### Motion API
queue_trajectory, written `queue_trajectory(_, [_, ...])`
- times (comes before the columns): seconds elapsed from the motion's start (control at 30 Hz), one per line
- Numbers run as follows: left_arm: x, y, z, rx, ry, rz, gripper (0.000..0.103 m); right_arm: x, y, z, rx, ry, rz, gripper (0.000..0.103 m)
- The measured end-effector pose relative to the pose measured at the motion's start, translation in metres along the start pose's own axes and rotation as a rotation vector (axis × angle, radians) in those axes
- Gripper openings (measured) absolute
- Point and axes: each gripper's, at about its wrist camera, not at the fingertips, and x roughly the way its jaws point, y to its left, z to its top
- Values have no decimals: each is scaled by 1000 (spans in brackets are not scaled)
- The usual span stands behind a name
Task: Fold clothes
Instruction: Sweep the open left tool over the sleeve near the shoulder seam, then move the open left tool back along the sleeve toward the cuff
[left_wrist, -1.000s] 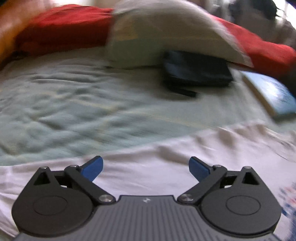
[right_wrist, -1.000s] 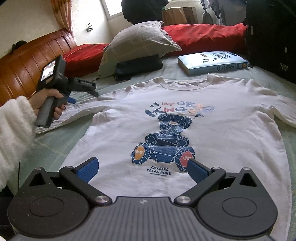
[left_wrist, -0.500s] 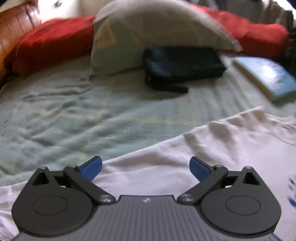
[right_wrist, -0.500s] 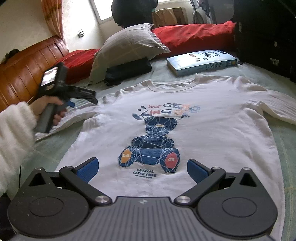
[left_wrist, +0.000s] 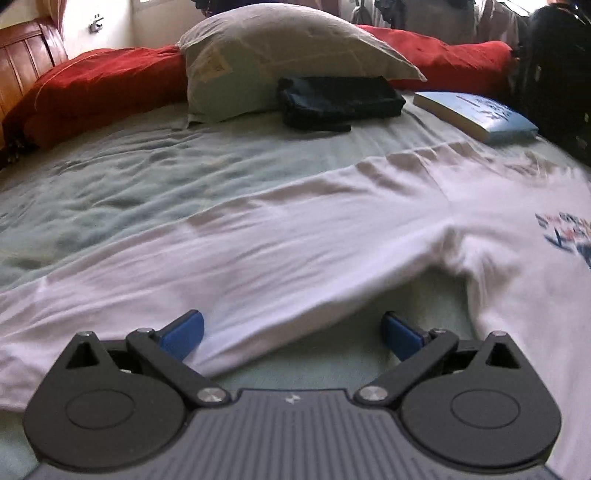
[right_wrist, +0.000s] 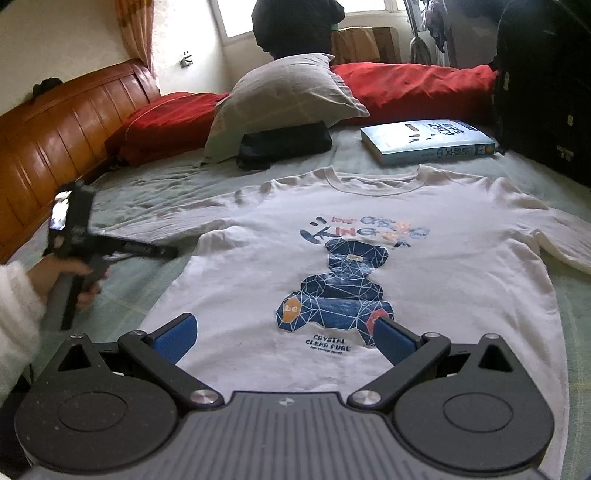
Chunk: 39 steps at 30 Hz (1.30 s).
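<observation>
Partly cut off at the right edge of the left wrist view, the white T-shirt (left_wrist: 332, 236) shows only a blurred scrap of its print there; its hem is hidden behind the right gripper's (right_wrist: 284, 334) black body in the right wrist view, and the far sleeve runs out of frame at 3 o'clock. On the chest print, beneath a blue faceted bear, "CRYSTAL CLEAR PURE" can be read, "be" sits on an orange patch, and the coloured lettering above the bear reads roughly "KING"; the smallest line is illegible. A blue book (right_wrist: 428, 142) at 1 o'clock carries cover characters too small to make out.

The shirt lies flat, front up, on the pale green bedsheet (left_wrist: 155, 173), collar toward the grey pillow (right_wrist: 284, 99) at 12 o'clock. The left gripper (left_wrist: 293, 334), held by a hand (right_wrist: 70, 280) in a fuzzy white sleeve, hovers with its blue fingers spread wide, straddling the lower edge of the near sleeve, gripping nothing. The right gripper is likewise released, its fingers parted over the shirt's lower front, bear at 12 o'clock.
</observation>
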Motion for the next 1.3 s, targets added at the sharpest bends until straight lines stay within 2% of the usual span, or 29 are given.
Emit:
queue_trajectory(0.07, [-12, 7, 1, -12, -7, -8, 101, 0, 2, 0, 1, 2, 1, 103])
queue_trajectory(0.17, [-30, 22, 8, -63, -93, -14, 101, 0, 9, 0, -14, 1, -2, 103])
queue_trajectory(0.23, [-24, 28, 18, -102, -107, 10, 101, 0, 13, 0, -21, 1, 3, 103])
queue_trajectory(0.33, [0, 26, 22, -111, -75, 15, 101, 0, 20, 0, -34, 4, 6, 103])
queue_trajectory(0.43, [15, 19, 5, -71, -60, 37, 102, 0, 25, 1, -48, 6, 10, 103])
queue_trajectory(0.53, [7, 21, -7, -72, -91, 40, 102, 1, 28, 2, -55, 12, 14, 103])
queue_trajectory(0.67, [-6, 26, -11, -58, -27, 46, 102, 4, 31, 2, -58, 25, 25, 103])
queue_trajectory(0.73, [-15, 31, -11, -41, -34, 60, 102, 6, 34, 2, -61, 38, 38, 103])
queue_trajectory(0.87, [-25, 60, -7, -125, -90, 75, 102, 10, 43, 6, -73, 67, 85, 103])
queue_trajectory(0.93, [-22, 76, -10, -168, -84, 96, 102, 11, 49, 6, -91, 77, 94, 103])
queue_trajectory(1.0, [-15, 88, -18, -184, -45, 129, 102, 12, 56, 5, -113, 85, 97, 103])
queue_trajectory(1.03, [-12, 91, -24, -177, -33, 135, 102, 12, 59, 4, -122, 89, 99, 103])
queue_trajectory(1.13, [-20, 96, -39, -161, -63, 113, 102, 14, 61, 2, -125, 97, 90, 103])
queue_trajectory(1.3, [-37, 104, -32, -125, -88, 145, 102, 15, 63, 2, -115, 100, 83, 103])
